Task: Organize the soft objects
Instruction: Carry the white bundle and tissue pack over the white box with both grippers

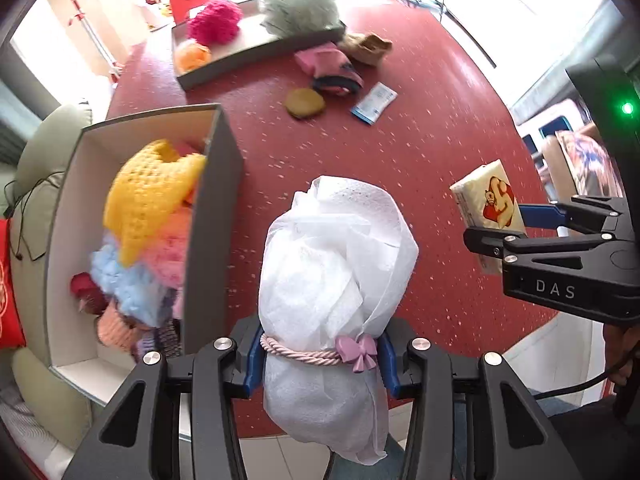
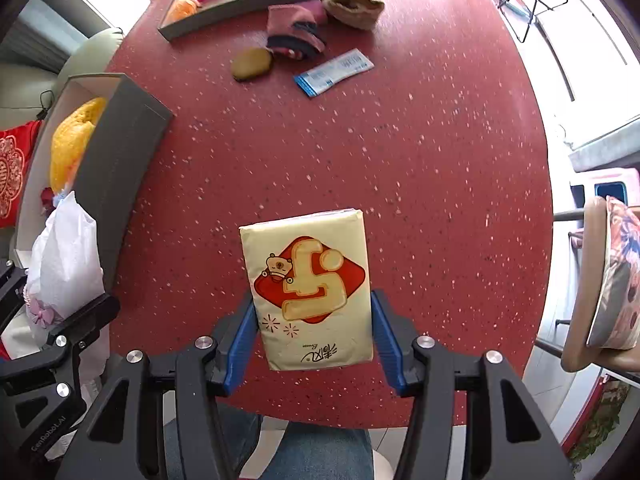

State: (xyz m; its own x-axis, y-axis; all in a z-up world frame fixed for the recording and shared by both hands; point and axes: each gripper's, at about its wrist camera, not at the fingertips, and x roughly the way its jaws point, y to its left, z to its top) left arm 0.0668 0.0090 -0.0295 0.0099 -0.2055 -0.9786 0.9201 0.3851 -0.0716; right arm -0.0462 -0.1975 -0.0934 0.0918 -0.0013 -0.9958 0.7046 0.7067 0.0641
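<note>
on the table (image 2: 400,160): box (image 1: 216,216) at left edge, knitted pieces (image 1: 152,208) piled inside; tray (image 1: 256,52) at far side, pompom (image 1: 214,20) in it. before the tray, folded socks (image 2: 294,36), flat pad (image 2: 252,63) to their left, sachet (image 2: 334,72) at right.

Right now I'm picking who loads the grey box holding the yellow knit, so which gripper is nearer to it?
Left. The left gripper, gripping the white bundle, hangs right beside the grey box; the right gripper, gripping the tissue pack, is farther off on the bundle's other side.
</note>
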